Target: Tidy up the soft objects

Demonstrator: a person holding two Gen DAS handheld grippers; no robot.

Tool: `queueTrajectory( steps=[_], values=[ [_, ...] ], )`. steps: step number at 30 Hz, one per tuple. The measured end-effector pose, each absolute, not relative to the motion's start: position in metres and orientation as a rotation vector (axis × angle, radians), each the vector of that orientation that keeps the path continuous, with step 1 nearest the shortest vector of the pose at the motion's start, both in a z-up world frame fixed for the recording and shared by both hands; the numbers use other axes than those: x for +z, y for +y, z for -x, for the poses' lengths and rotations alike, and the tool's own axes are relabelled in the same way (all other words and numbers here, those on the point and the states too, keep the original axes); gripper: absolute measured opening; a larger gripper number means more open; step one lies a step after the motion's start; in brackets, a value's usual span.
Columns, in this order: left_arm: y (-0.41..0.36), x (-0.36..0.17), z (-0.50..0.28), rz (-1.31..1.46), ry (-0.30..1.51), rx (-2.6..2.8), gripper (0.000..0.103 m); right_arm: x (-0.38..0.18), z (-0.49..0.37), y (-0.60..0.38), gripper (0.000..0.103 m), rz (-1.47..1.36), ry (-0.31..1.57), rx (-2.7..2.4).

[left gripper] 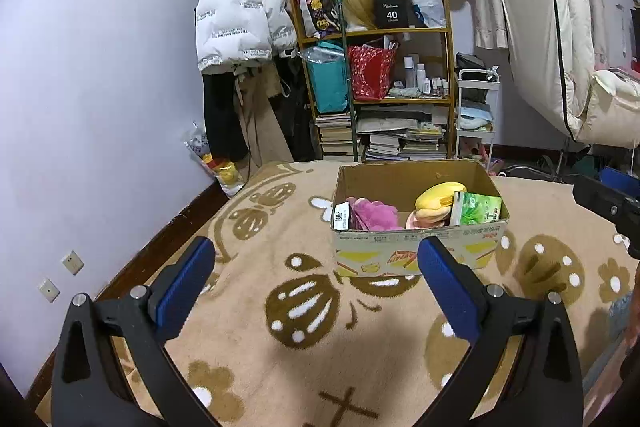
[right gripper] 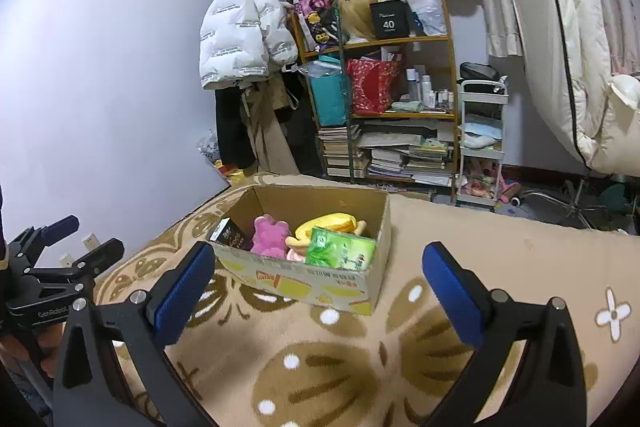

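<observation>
A cardboard box (left gripper: 416,251) (right gripper: 304,277) stands on the beige patterned blanket (left gripper: 304,307). Inside lie a pink plush toy (left gripper: 378,213) (right gripper: 270,235), a yellow plush toy (left gripper: 438,197) (right gripper: 328,223), a green tissue pack (left gripper: 478,209) (right gripper: 340,249) and a dark packet (left gripper: 342,217) (right gripper: 230,235). My left gripper (left gripper: 316,253) is open and empty, hovering short of the box. My right gripper (right gripper: 316,259) is open too, with nothing between its blue pads, just in front of the box's near wall. The left gripper (right gripper: 80,239) shows at the right wrist view's left edge.
A wooden shelf (left gripper: 384,67) (right gripper: 384,83) with bags, bottles and stacked books stands behind the bed. A white puffer jacket (left gripper: 240,15) hangs on the wall beside it. A white trolley (right gripper: 480,143) and a cream duvet (left gripper: 560,39) are at the right.
</observation>
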State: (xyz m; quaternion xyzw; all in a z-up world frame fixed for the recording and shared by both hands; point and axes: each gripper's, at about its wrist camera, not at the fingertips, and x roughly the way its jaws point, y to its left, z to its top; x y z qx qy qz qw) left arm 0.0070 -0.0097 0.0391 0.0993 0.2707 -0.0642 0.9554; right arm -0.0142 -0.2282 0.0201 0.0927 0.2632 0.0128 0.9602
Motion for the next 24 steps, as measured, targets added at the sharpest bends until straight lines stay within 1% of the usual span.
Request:
queueTrajectory(
  steps=[9,24],
  values=[
    [-0.002,0.039,0.006,-0.191,0.552,-0.120,0.100,0.018,0.031,-0.233,0.103,-0.183,0.552,-0.001],
    [0.003,0.026,-0.010,-0.190,0.604,-0.115,0.100,0.011,0.028,-0.233,0.103,-0.173,0.577,0.003]
  ],
)
